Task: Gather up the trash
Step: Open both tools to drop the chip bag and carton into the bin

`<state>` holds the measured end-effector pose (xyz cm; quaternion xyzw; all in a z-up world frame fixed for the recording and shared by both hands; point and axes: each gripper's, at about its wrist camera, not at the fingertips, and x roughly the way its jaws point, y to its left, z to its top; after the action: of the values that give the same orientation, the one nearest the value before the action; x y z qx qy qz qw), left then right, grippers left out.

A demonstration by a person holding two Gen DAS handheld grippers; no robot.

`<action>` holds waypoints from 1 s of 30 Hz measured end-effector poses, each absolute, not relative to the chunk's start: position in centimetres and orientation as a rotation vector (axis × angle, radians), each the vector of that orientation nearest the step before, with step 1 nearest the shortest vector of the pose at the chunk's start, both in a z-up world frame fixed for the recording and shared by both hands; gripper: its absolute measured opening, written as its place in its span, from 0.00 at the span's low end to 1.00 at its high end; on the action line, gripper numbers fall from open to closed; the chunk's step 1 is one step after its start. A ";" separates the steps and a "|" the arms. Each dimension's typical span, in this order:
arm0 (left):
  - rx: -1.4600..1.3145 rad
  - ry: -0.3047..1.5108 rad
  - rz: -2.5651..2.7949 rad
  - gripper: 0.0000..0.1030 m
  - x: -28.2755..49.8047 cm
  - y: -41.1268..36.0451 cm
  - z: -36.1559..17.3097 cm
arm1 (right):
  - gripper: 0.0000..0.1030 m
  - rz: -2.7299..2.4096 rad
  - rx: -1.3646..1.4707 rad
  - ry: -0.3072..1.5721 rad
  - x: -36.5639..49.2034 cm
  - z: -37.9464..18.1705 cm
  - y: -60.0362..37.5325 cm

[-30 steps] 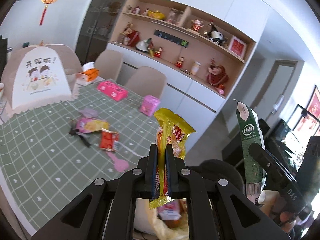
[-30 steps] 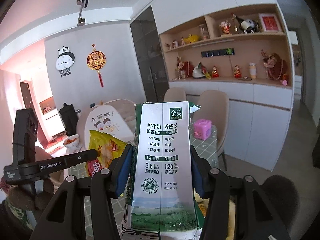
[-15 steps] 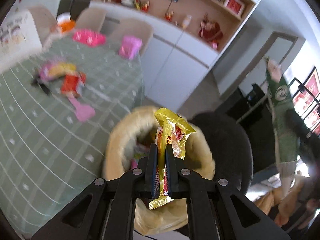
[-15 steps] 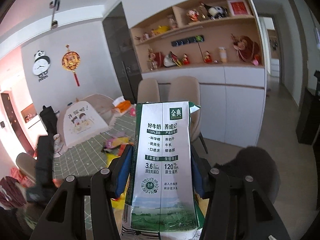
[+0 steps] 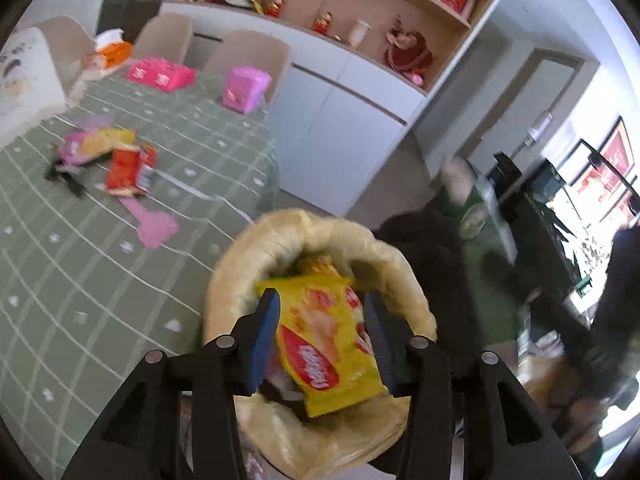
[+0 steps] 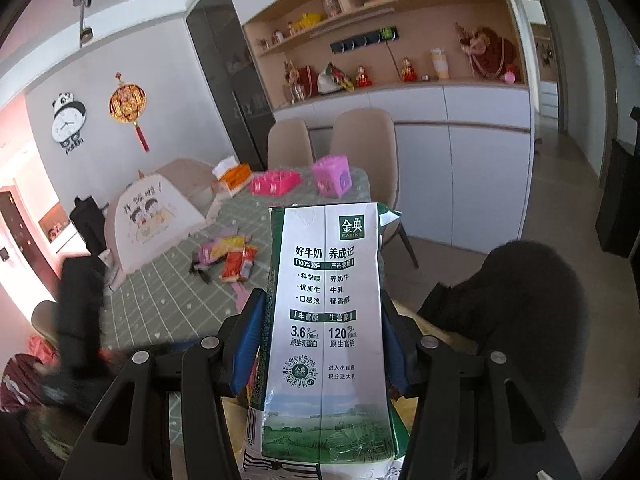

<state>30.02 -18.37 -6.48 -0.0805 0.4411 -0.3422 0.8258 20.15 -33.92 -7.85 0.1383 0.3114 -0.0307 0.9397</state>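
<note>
Left claw (image 5: 320,332): jaws just opening, apart; yellow snack wrapper (image 5: 326,344) loose between them, bottom centre, above bin bag (image 5: 240,264). Right claw (image 6: 322,340): clamped on milk carton (image 6: 326,320), centre. Behind, left: tabletop (image 5: 80,280), red wrapper (image 5: 126,172).

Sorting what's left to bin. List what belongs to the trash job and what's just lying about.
Trash job: yellow snack wrapper, milk carton, lined bin, wrappers on table.

Lying about: pink boxes, food cover, chairs.
</note>
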 end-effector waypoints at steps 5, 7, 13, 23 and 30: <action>-0.249 0.903 -0.636 0.44 31.4 -14.4 -5.1 | 0.49 -0.030 0.304 0.729 21.9 -11.7 -32.2; -0.275 0.901 -0.605 0.44 31.9 -12.9 -4.9 | 0.49 -0.033 0.290 0.780 23.0 -13.2 -31.6; -0.299 0.890 -0.533 0.44 32.8 -9.9 -4.8 | 0.54 -0.032 0.321 0.823 24.4 -15.0 -31.4; -0.332 0.928 -0.485 0.44 33.0 -8.0 -6.2 | 0.35 0.019 0.232 0.831 24.9 -14.5 -29.6; -0.302 0.912 -0.442 0.44 33.1 -5.8 -6.1 | 0.32 -0.029 0.295 0.948 27.3 -18.1 -29.9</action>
<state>33.07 -5.82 -6.15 -0.1442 0.4351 -0.2109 0.8633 27.32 -29.88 -18.07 0.1413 0.4548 -0.0137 0.8792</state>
